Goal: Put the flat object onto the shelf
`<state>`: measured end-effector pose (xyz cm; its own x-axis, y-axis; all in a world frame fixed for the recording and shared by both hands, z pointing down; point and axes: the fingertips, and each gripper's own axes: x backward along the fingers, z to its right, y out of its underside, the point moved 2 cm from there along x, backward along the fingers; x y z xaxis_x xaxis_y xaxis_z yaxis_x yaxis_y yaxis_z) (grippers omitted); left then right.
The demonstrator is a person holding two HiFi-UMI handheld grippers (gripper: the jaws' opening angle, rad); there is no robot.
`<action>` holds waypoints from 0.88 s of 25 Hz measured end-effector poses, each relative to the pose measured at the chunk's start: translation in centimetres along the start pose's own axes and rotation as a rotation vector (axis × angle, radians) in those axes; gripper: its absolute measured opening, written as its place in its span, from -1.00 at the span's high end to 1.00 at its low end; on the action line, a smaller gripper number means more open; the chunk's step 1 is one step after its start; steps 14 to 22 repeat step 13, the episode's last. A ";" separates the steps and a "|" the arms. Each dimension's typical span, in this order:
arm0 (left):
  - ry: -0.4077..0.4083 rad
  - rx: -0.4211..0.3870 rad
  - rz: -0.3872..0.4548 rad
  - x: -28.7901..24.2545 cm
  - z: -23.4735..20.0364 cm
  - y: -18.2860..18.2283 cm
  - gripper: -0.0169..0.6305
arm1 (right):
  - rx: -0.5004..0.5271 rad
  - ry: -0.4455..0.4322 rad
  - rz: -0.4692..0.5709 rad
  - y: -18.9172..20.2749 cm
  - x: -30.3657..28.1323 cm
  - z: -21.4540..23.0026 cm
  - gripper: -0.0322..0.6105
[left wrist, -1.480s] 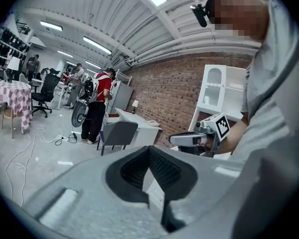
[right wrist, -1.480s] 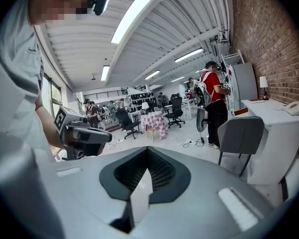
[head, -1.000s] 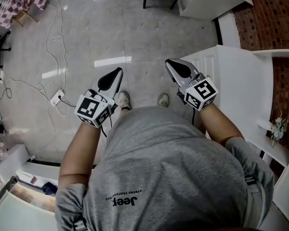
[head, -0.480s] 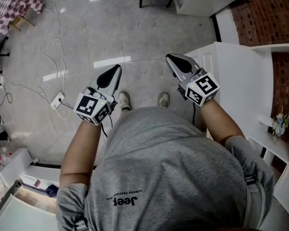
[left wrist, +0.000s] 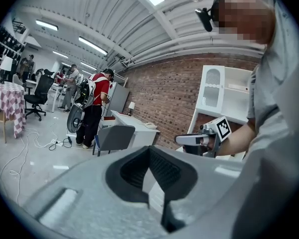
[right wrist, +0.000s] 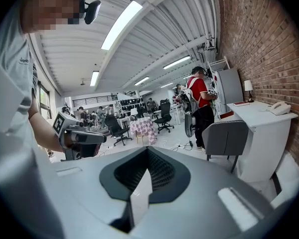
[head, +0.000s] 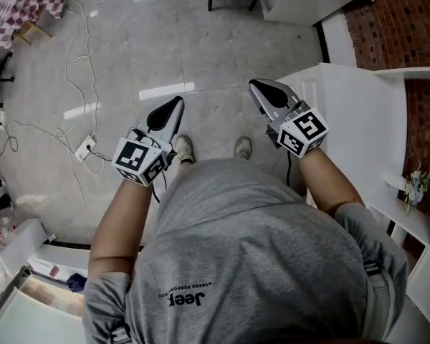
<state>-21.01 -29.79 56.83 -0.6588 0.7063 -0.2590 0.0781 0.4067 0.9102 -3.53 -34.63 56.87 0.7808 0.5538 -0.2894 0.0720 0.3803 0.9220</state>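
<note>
Grey floor lies far to the left of the white shelf [head: 358,120], and loose cables [head: 75,70] run over it to a plug box [head: 86,146]. If the person walks that way, a foot could catch in a cable and they could trip.

Closer to the shelf, the left gripper [head: 173,106] is held out over the floor. Its jaws are pressed together with nothing between them. The right gripper [head: 259,87] is just beside the shelf's near edge. Its jaws are pressed together too, with nothing in them. A swing to the right could knock it on the shelf.

The flat object is in no view, so I cannot tell where it is. It may lie on the shelf out of sight, or somewhere away from the shelf. If it has to be picked up, a flat thing is hard to pinch and could slip out. Small flowers [head: 415,185] at the shelf's far right could be knocked over.
</note>
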 end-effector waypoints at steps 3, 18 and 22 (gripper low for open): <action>0.004 -0.002 0.001 -0.1 0.1 -0.1 0.95 | -0.001 0.000 0.001 -0.1 0.0 0.1 0.88; 0.010 -0.004 -0.002 -0.5 0.3 -0.1 0.95 | -0.001 -0.004 -0.006 0.0 0.1 0.4 0.88; 0.010 -0.004 -0.002 -0.5 0.3 -0.1 0.95 | -0.001 -0.004 -0.006 0.0 0.1 0.4 0.88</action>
